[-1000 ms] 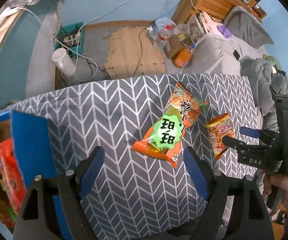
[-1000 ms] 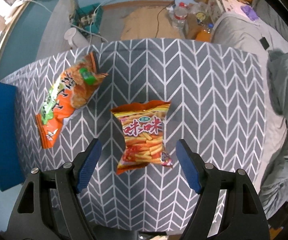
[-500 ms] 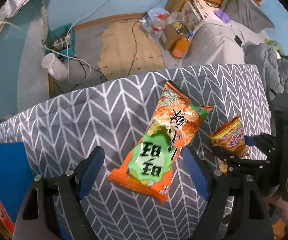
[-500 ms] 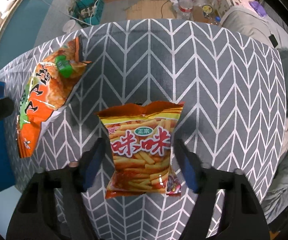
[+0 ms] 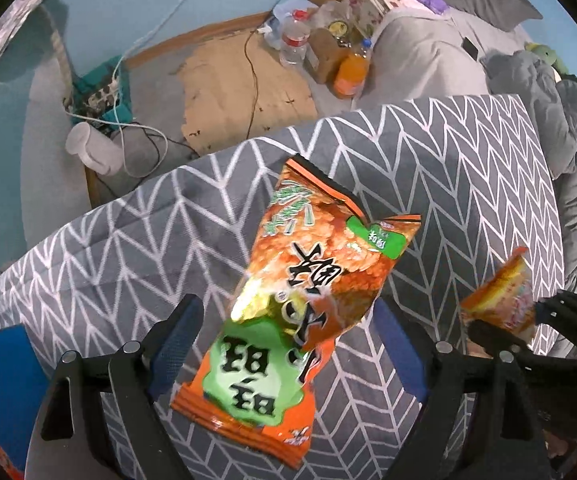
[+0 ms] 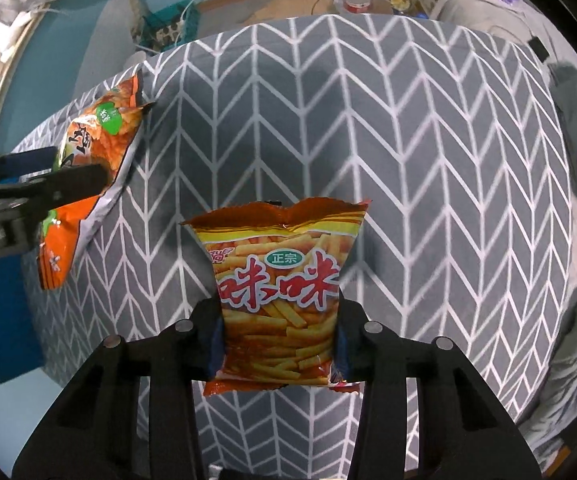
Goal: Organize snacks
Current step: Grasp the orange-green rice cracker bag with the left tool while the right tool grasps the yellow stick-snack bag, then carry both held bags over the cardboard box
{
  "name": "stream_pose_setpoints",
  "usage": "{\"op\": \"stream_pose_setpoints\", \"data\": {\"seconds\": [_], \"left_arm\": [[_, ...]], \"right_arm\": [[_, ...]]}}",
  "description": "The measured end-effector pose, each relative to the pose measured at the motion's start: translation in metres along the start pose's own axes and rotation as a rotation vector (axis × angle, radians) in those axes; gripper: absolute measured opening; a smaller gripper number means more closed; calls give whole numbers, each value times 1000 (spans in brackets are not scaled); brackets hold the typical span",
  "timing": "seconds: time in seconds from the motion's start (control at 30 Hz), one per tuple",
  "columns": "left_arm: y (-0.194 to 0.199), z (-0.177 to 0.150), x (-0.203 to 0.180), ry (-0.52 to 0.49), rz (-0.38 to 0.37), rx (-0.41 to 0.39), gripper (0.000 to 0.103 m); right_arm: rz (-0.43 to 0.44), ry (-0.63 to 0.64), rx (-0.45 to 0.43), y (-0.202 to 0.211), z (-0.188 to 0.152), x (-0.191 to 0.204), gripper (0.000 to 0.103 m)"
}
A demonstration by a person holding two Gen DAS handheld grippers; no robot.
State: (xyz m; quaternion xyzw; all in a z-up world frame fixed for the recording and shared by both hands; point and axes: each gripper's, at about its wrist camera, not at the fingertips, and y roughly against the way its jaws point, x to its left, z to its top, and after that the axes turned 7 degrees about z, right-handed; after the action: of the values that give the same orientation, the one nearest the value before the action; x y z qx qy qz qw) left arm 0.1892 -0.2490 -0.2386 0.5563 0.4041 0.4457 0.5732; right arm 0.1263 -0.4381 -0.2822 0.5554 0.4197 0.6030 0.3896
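Note:
A long orange and green snack bag [image 5: 288, 320] lies on the grey chevron cloth, its lower half between the open fingers of my left gripper [image 5: 284, 348]; it also shows in the right wrist view [image 6: 88, 176]. A smaller orange fries bag [image 6: 280, 304] sits between the fingers of my right gripper [image 6: 278, 344], whose pads press its two sides. The same bag and gripper show at the right edge of the left wrist view [image 5: 500, 304].
A blue box [image 5: 4, 392] with snacks stands at the table's left end. The chevron-covered table [image 6: 428, 160] extends ahead. Beyond it lie floor clutter, cables, bottles [image 5: 352, 68] and grey bedding [image 5: 548, 100].
Both grippers moved forward and down onto their bags. The right gripper's fingers closed in against the fries bag. The left gripper now straddles the long bag, still open.

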Motion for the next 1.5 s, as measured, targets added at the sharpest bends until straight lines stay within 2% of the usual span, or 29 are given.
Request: {"op": "stream_pose_setpoints", "data": {"seconds": [0.23, 0.37, 0.47, 0.73, 1.03, 1.17, 1.5], "left_arm": [[-6, -2, -14, -51, 26, 8, 85], [-8, -10, -16, -78, 50, 12, 59], [-3, -15, -13, -70, 41, 6, 45], [14, -42, 6, -4, 33, 9, 43], [56, -85, 27, 90, -17, 5, 43], [76, -99, 39, 135, -46, -17, 42], [117, -119, 66, 191, -41, -89, 42]], "right_arm": [[17, -44, -24, 23, -17, -18, 41], [23, -53, -30, 38, -23, -25, 41], [21, -55, -37, 49, -31, -25, 41], [-1, -33, -53, 56, -23, 5, 41], [-21, -16, -80, 80, -21, 41, 41], [-25, 8, -102, 94, -24, 55, 41], [-2, 56, -134, 106, -30, 98, 41]]}}
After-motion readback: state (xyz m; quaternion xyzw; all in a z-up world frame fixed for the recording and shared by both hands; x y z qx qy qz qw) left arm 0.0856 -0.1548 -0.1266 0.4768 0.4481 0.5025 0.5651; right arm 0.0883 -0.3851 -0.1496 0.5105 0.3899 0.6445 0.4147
